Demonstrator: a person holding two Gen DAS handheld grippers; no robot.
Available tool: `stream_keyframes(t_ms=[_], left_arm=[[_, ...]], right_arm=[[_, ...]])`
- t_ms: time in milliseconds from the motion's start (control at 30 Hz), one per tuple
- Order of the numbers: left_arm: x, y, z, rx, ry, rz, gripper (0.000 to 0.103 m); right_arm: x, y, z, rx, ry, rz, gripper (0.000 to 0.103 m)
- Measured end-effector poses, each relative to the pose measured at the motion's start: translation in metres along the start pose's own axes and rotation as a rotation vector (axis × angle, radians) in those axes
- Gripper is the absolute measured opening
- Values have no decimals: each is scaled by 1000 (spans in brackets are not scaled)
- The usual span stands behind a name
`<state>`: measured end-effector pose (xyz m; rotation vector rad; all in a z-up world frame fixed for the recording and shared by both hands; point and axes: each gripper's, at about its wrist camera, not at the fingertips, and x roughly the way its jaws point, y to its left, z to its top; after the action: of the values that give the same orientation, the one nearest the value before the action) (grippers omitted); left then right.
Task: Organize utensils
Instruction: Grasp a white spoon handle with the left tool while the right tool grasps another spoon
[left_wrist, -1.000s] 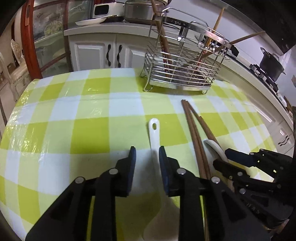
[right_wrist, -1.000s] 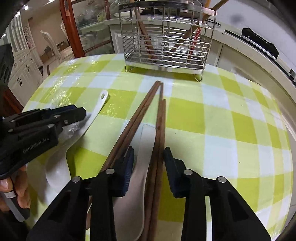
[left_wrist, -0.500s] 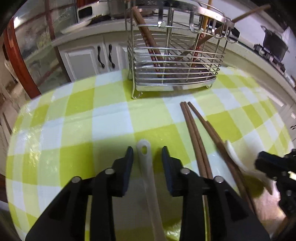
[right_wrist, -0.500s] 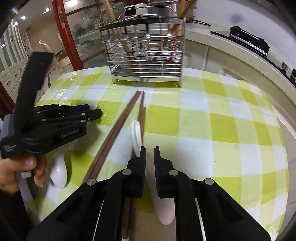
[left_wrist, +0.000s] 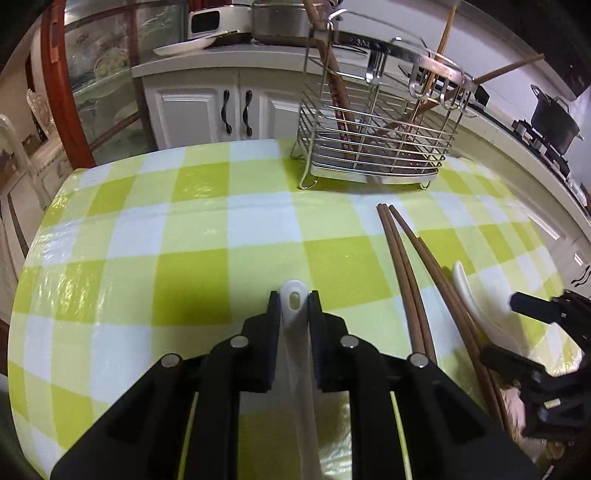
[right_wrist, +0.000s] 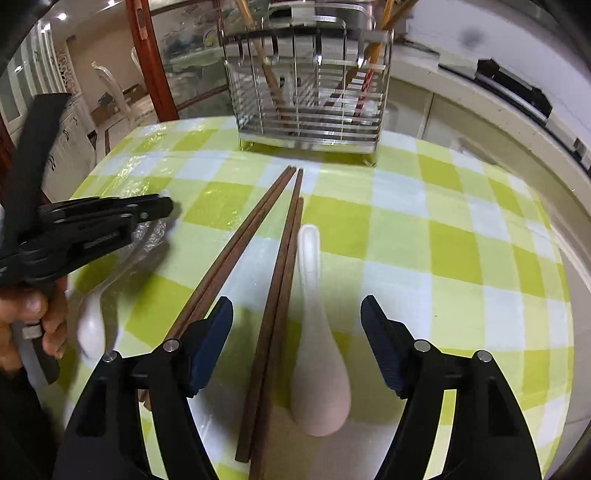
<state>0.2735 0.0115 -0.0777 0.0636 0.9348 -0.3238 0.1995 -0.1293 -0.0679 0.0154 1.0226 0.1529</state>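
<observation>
L jaws clamping white plastic spoon handle; R jaws gaping wide. Lifting level twd wire rack.

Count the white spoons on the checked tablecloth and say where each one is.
2. One white spoon is clamped by its handle in the left gripper. The other white spoon lies beside the brown chopsticks, between the open fingers of the right gripper. None shows in the wire rack.

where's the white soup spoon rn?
Right wrist view: the white soup spoon lies on the checked tablecloth, between the open right gripper fingers, just right of the nearer chopstick pair, handle toward the wire utensil rack.
</observation>
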Motion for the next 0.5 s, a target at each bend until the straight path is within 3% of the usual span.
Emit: stream_keyframes(t_ms=[267,500], left_arm=[[-14,5,-9,-20,-27,-13,15],[-13,4,-11,-19,-26,-27,15]], right_arm=[[10,-23,-2,54,31,-28,58],[15,-20,-3,4,18,-66,53]])
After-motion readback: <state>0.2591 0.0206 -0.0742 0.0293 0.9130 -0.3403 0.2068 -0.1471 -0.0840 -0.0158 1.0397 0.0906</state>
